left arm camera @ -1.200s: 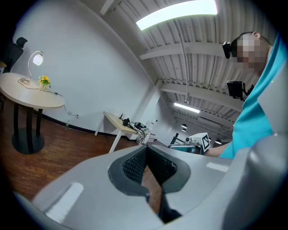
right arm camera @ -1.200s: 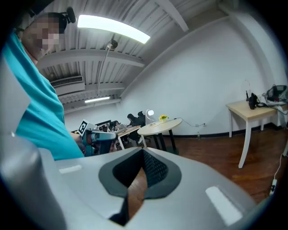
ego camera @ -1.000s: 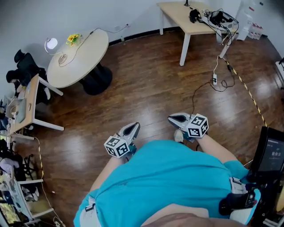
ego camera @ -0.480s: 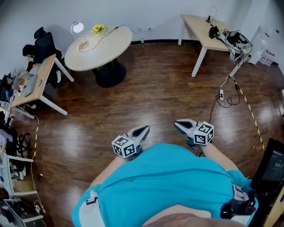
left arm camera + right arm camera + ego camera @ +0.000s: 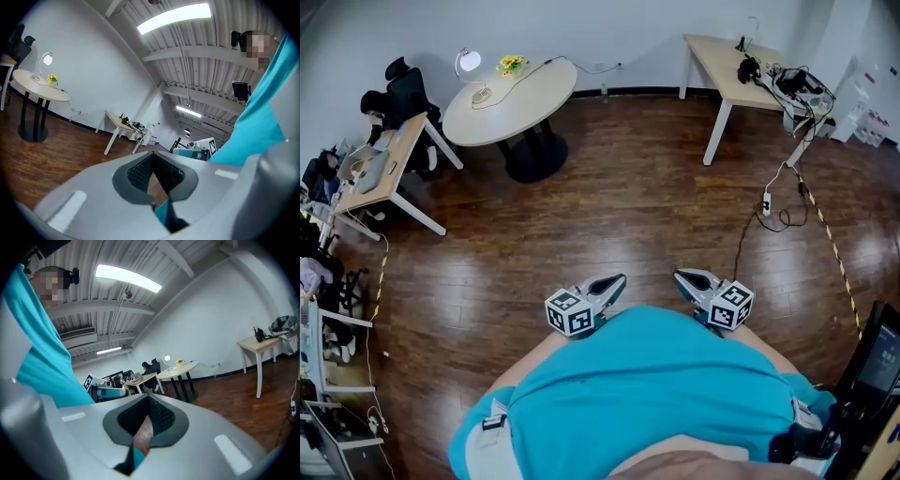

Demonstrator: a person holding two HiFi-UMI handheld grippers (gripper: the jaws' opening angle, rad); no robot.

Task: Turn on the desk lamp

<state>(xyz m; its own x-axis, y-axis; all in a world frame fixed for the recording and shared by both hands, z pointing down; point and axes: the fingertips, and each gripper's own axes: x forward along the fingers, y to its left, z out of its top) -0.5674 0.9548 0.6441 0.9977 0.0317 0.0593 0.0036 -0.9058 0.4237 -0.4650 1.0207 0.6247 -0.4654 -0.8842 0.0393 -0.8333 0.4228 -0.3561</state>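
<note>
The desk lamp [image 5: 469, 62] stands at the far left edge of a round beige table [image 5: 525, 103], its round white head glowing. It also shows small in the left gripper view as the lamp [image 5: 46, 58] and in the right gripper view as the lamp [image 5: 167, 358]. Both grippers hang close to my teal shirt, far from the table across bare wooden floor. My left gripper [image 5: 617, 279] is shut with nothing in it, its jaws meeting at the tip [image 5: 151, 154]. My right gripper [image 5: 680, 275] is likewise shut and empty [image 5: 147, 398].
Yellow flowers [image 5: 512, 64] and a cable lie on the round table. A small desk [image 5: 380, 169] and black chair [image 5: 403, 94] stand at left. A rectangular desk [image 5: 736, 61] with cables stands back right. A power strip [image 5: 766, 202] and striped floor tape [image 5: 825, 225] lie at right.
The view has swung so the round table and lamp sit further right and higher in the picture. Both grippers stayed shut near my chest, drifting slightly lower.
</note>
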